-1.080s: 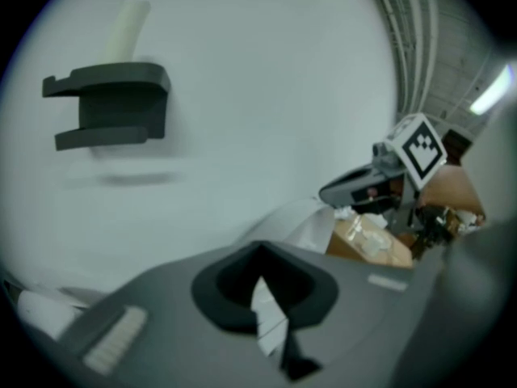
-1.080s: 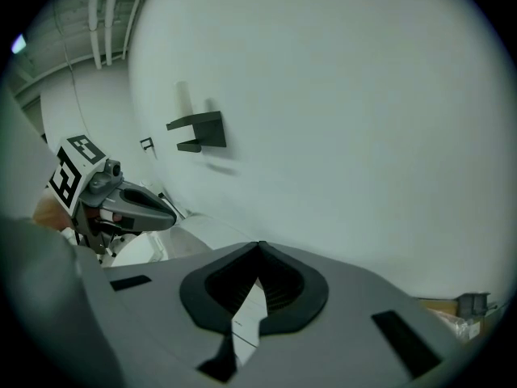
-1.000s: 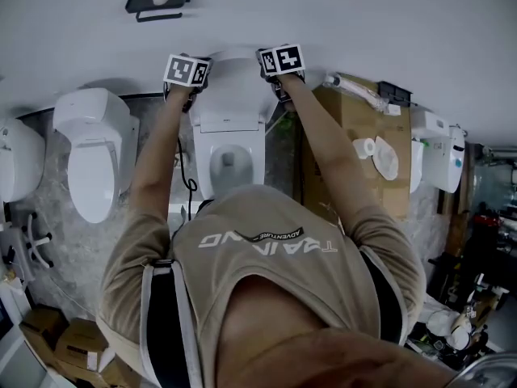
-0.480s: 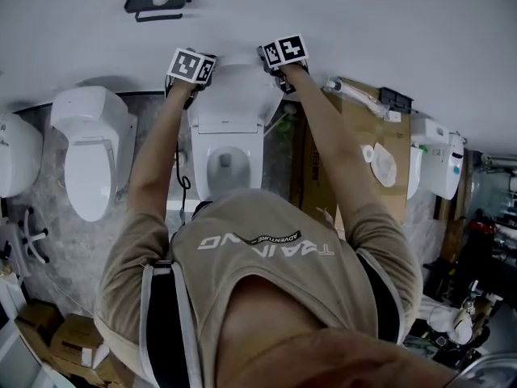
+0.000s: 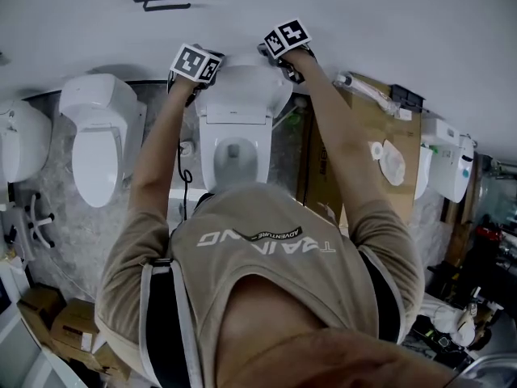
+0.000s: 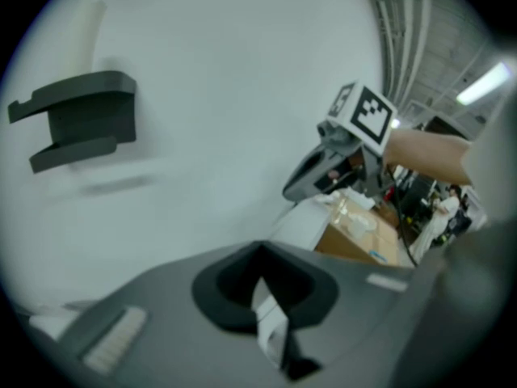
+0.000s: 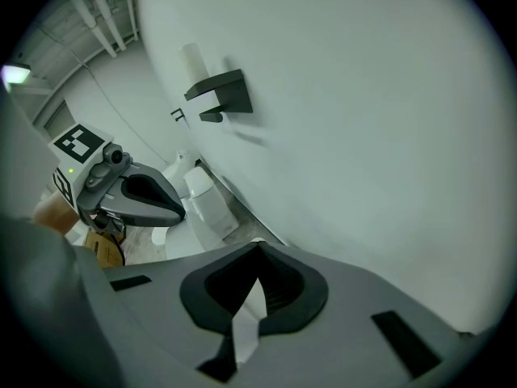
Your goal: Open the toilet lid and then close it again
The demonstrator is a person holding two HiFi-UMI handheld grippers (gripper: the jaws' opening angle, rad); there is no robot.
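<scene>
Lid (image 5: pixel 242 89) shows only as slivers between both jaws.

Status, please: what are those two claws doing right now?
Left gripper, right gripper clamped on toilet lid edges. Lid raised, bowl exposed. Nothing blocking.

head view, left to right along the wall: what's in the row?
Toilet cut off at the edge → white toilet → left gripper → raised toilet lid → right gripper → cardboard box → white fixture
</scene>
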